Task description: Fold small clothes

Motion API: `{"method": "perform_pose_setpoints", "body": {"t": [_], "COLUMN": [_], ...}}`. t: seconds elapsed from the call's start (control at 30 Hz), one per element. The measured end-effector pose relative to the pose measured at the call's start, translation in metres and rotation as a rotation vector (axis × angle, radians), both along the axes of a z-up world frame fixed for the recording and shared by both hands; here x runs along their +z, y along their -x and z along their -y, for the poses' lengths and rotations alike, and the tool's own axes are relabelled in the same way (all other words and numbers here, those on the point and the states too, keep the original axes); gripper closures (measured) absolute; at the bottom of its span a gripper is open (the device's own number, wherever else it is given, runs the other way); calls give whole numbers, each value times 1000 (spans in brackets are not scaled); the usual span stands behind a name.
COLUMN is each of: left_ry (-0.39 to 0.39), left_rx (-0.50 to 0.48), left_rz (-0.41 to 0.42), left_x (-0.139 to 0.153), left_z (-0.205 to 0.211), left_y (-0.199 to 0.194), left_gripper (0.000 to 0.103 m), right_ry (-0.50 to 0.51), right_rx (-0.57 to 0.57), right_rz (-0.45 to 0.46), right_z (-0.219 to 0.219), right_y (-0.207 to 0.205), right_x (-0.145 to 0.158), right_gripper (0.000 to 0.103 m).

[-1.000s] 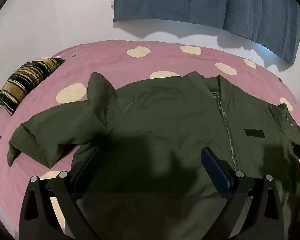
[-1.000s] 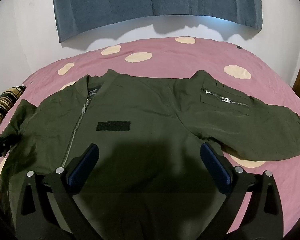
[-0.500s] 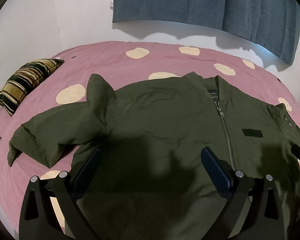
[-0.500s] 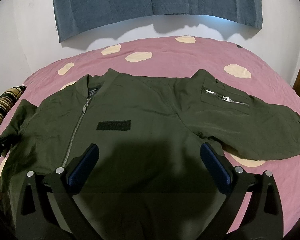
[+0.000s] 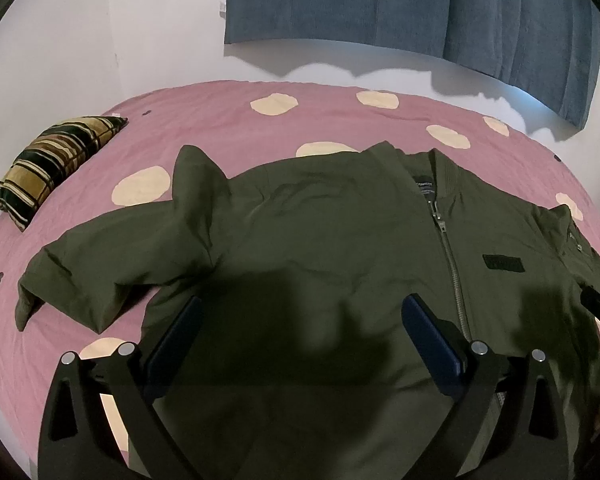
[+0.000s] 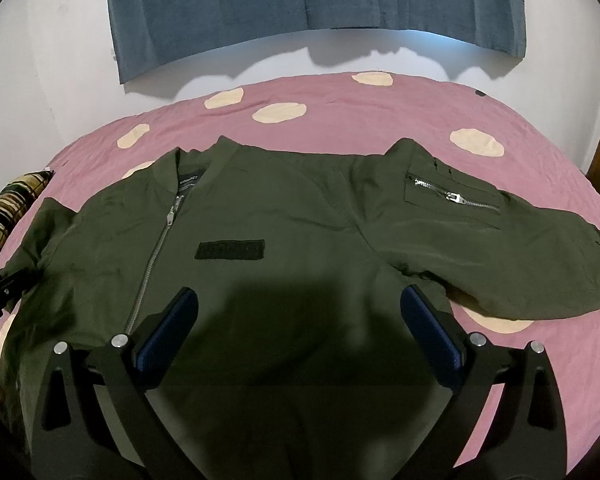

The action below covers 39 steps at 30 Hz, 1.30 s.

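Jacket (image 5: 320,240) flat on bed (image 5: 220,120), zipped, sleeves out, ahead of both units. Left hand-held gripper (image 5: 300,332) spread, empty; right hand-held gripper (image 6: 298,320) likewise. Advice: pinch sleeve cuff, fold inward across chest.

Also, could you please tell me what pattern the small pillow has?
Black, gold and cream plaid stripes on the small velvety pillow, clearest in the left wrist view.

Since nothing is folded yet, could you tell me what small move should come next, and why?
Probably lower the right gripper toward the zip-pocket sleeve. The jacket lies flat, zipped, both sleeves spread out on the bedspread, and both grippers are open, holding nothing.
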<state>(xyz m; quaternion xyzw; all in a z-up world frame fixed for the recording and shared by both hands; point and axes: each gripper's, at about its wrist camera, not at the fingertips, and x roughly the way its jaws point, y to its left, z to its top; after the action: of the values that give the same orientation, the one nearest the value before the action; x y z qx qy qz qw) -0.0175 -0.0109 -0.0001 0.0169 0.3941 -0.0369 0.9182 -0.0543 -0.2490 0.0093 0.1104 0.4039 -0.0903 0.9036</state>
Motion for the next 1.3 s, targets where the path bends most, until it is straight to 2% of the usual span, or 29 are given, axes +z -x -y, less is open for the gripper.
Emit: {"method": "perform_pose_setpoints", "body": {"t": [0.57,0.7,0.87,1.03,1.17,1.23,1.3], "left_ry": [1,14,73,101,107,111,115], "left_rx": [-12,-24,-34,-15,-2,13,26], "left_rz": [-1,-3,-36,-53,-35,-30,-29], "left_x": [0,-1,-5,-9,-8,-8,-9], "left_z": [0,0,-10,-20,-28,-33,-36], "left_y": [1,0,-4,-10,-12,-13,-13], "left_gripper": [4,4,4,4,4,4,4], "right_ry": [7,-29,-132,-229,-371,-471,-581], "right_rx": [-2,-29,-184,-498,-759,-803,-831], "right_rz": [-7,16,86,166,201,215,220], "right_z": [-5,14,90,215,307,333,351], "right_y": [0,7,37,114,180,196,205], "right_x": [-3,4,21,24,-1,-19,-37], "right_gripper": [2,2,2,2,5,33,39]}}
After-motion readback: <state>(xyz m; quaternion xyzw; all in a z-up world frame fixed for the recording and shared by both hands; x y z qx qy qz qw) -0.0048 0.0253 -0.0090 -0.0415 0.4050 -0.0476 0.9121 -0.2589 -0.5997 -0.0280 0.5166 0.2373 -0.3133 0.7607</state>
